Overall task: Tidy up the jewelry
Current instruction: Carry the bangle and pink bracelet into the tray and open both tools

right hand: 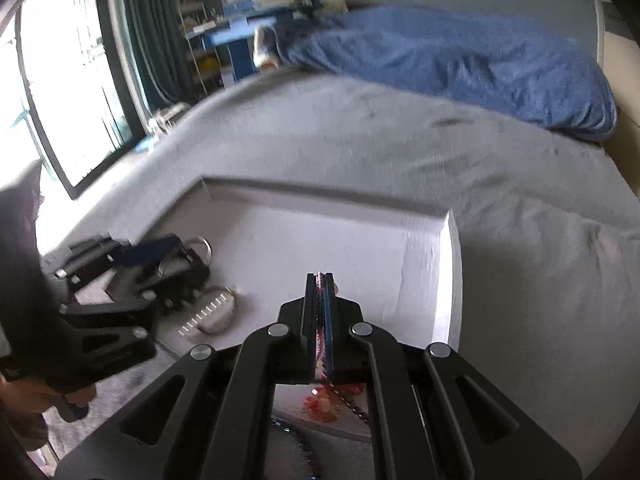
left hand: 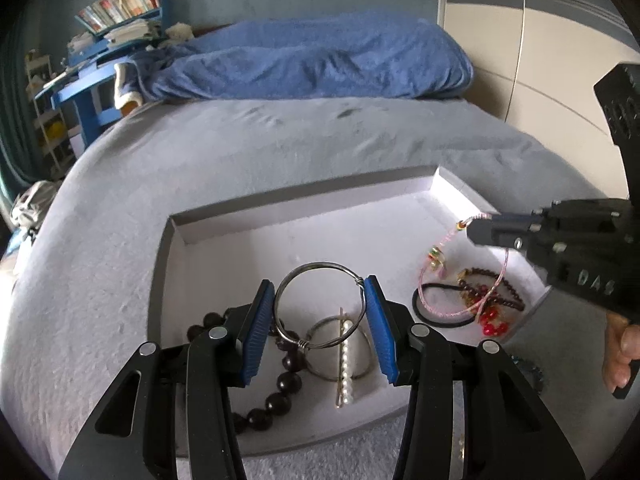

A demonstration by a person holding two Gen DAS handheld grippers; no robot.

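Note:
A shallow white tray (left hand: 224,236) lies on a grey bed. My left gripper (left hand: 320,300) holds a dark wire bangle (left hand: 320,268) between its blue pads, above a black bead bracelet (left hand: 280,384), a silver ring (left hand: 360,372) and a pearl hair clip (left hand: 346,360). My right gripper (right hand: 320,280) is shut on a pink beaded bracelet (left hand: 460,312), lifting it over a black hair tie (left hand: 420,312), a dark beaded chain (left hand: 508,300) and red beads (left hand: 492,320). The right gripper also shows in the left wrist view (left hand: 476,232).
A blue blanket (left hand: 320,60) lies at the far end of the bed. A blue desk with books (left hand: 116,28) stands beyond it, and a window (right hand: 60,100) is at the left. Dark beads (left hand: 532,372) lie on the bed outside the tray's right edge.

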